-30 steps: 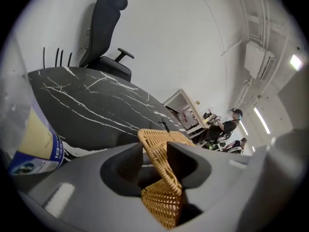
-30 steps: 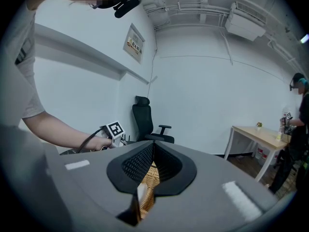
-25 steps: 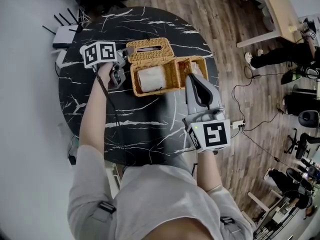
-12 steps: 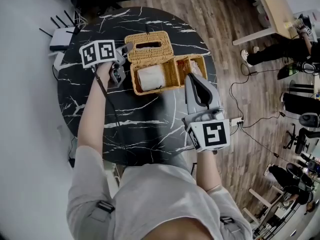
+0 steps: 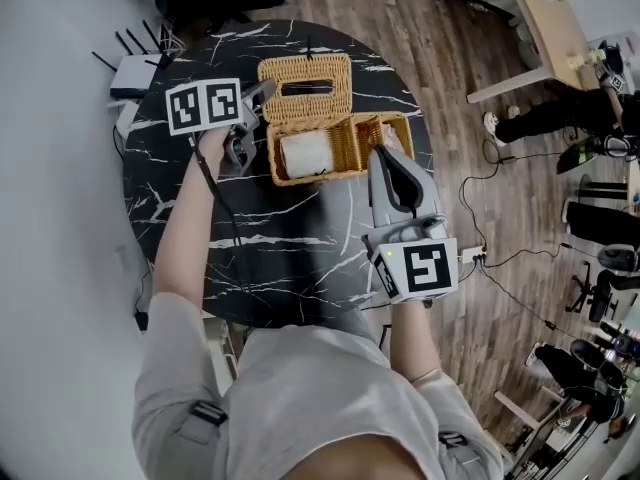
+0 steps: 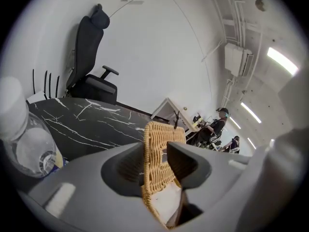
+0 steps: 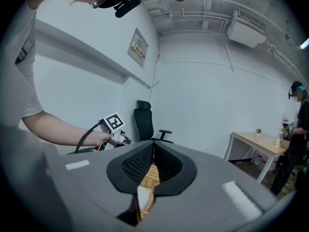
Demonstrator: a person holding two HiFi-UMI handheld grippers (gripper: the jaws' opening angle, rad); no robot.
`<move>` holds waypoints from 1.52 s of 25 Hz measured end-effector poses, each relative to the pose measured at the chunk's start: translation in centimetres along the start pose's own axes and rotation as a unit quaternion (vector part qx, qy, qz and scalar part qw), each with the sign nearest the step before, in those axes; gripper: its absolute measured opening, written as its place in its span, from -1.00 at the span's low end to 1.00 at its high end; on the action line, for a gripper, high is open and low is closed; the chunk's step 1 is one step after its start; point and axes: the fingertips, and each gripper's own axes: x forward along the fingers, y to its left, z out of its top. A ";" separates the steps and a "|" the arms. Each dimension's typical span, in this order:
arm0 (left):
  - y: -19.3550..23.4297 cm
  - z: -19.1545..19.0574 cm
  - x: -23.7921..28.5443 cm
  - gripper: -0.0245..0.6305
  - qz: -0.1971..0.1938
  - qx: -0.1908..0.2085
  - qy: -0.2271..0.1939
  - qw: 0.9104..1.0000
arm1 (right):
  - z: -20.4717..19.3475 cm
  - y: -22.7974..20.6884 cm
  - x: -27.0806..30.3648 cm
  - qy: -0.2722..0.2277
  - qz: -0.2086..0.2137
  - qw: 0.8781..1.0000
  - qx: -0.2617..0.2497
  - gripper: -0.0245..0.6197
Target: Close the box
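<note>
- Wickerwork in the far middle of the round black white-veined marble worktop (image 5: 280, 248): tan woven wicker box (image 5: 315, 176), rectangular, open on top.
- White paper roll (image 5: 303, 154) lying on its side inside the box.
- Matching woven lid (image 5: 305, 88), with a narrow slot through it, thrown back beyond the box's far edge.
- Left hand-held gripper (image 5: 262, 92) at the lid's left corner, clenched on the lid's woven edge. Edge seen upright and pinched between both pads in the left gripper view.
- Right hand-held gripper (image 5: 385, 153) at the box's right end, jaws drawn almost together and clamped on a thin woven wall there. Exactly which part of the box, not clear.
- Both arms reaching forward over the worktop, left one stretched further.
- Clear plastic bottle (image 6: 26, 144) at the left margin of the left gripper view, close beside that hand-held gripper.
- White router with black antennas (image 5: 135, 66) just off the worktop's far left rim.
- Black office chair (image 6: 91, 52) beyond the worktop, against the white wall.
</note>
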 end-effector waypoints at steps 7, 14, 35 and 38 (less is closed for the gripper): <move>-2.2 -0.2 -1.8 -0.42 0.022 0.041 -0.010 0.999 | 1.1 0.0 -1.7 -0.015 0.012 1.000 -0.002 -0.91; -3.9 -1.4 -3.7 -0.41 0.037 0.058 -0.017 0.997 | 1.8 0.0 -3.7 -0.029 0.024 0.999 -0.005 -0.91; -6.6 -4.9 -7.3 -0.41 0.072 0.063 -0.044 0.994 | 3.4 0.5 -8.4 -0.060 0.057 0.996 -0.016 -0.91; -6.2 -4.1 -7.8 -0.35 0.082 0.071 -0.065 0.992 | 3.4 0.3 -8.6 -0.061 0.057 0.996 -0.017 -0.91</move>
